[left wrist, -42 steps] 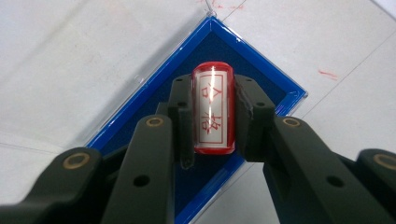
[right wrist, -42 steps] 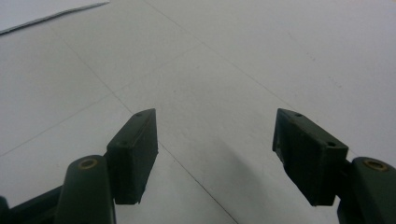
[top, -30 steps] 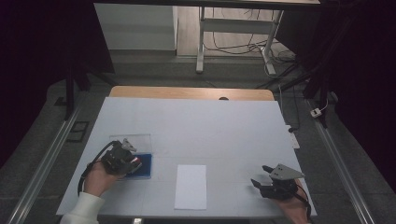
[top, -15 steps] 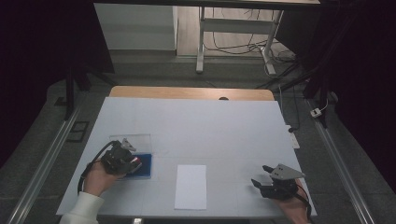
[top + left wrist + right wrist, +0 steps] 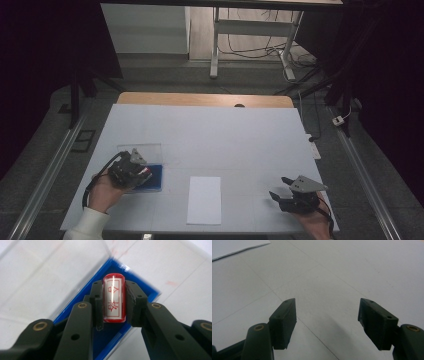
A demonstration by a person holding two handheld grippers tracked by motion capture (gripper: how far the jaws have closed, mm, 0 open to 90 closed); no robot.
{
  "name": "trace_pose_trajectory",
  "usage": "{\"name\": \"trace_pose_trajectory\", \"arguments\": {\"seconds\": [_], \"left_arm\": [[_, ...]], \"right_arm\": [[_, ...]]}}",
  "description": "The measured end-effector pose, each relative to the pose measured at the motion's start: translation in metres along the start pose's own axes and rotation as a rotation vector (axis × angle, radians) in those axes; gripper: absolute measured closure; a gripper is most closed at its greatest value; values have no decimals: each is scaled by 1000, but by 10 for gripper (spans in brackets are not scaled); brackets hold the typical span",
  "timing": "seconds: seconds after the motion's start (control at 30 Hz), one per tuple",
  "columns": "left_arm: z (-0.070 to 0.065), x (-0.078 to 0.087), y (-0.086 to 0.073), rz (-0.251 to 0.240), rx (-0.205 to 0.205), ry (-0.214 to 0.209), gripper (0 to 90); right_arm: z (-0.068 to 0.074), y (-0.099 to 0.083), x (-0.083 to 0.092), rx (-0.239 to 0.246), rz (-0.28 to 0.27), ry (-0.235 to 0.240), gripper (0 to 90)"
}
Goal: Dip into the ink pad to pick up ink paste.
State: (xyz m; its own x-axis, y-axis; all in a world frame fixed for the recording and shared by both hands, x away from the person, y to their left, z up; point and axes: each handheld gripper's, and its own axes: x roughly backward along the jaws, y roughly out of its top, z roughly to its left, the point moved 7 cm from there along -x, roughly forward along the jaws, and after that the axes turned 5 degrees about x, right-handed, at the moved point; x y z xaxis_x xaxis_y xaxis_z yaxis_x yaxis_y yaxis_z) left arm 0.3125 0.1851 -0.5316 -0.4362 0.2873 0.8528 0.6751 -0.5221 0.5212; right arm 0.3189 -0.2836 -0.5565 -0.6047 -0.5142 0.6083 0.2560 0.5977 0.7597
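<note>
A clear stamp with red characters [image 5: 114,299] stands between the jaws of my left gripper [image 5: 114,302], which is shut on it. The stamp hangs over a blue ink pad [image 5: 110,340] whose clear lid [image 5: 52,275] lies open beside it. From above, my left gripper [image 5: 134,170] sits at the table's front left over the blue ink pad [image 5: 154,178]. A white sheet of paper [image 5: 205,199] lies at front centre. My right gripper [image 5: 280,192] rests at front right, open with nothing between its jaws, which stand wide apart over the bare table top in the right gripper view [image 5: 327,315].
The white table top [image 5: 225,140] has a wooden strip [image 5: 200,99] along its far edge. Metal rails [image 5: 55,165] run on the floor at both sides. A corner of the paper [image 5: 234,247] shows at the upper left of the right gripper view.
</note>
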Motion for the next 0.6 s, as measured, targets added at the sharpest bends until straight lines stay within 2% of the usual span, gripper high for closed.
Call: {"name": "trace_pose_trajectory", "arguments": {"seconds": [0.27, 0.37, 0.6], "left_arm": [[1, 37, 10, -160, 56, -72, 698], [2, 45, 10, -199, 61, -90, 698], [4, 59, 12, -256, 73, -102, 697]], "right_arm": [[0, 0, 1, -3, -1, -5, 306], [0, 0, 1, -1, -1, -4, 306], [0, -1, 1, -7, 3, -3, 306]]}}
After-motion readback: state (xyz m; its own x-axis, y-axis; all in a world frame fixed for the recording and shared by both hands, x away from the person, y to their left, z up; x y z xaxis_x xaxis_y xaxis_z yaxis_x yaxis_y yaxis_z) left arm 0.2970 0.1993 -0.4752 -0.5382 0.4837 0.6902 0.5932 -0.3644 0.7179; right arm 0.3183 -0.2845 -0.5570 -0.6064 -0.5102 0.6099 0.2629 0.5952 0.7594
